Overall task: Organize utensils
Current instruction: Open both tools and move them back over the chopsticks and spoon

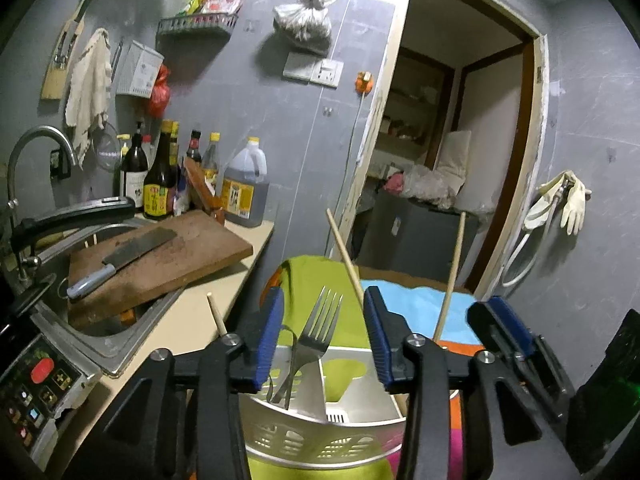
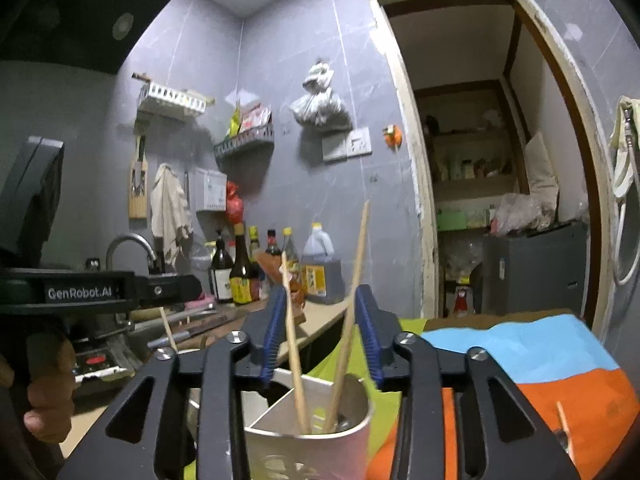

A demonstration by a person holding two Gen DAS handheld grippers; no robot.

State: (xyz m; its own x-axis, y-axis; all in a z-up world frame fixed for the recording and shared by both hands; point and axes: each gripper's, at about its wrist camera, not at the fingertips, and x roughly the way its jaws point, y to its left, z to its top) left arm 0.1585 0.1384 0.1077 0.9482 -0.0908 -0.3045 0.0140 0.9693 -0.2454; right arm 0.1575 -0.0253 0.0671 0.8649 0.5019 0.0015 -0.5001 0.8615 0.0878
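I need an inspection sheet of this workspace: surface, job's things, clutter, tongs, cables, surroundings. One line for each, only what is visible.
Surface: colourful cloth, green, blue and orange, beside a beige counter.
Job's things: white utensil holder with compartments; fork standing in one, two chopsticks leaning in another.
Clutter: cleaver on a wooden cutting board over the sink; sauce bottles and an oil jug by the wall.
Tongs: left tongs open around the fork; right tongs open around the chopsticks.
Cables: thin cord hanging below an orange wall hook.
Surroundings: grey tiled wall, open doorway, rubber gloves hanging.
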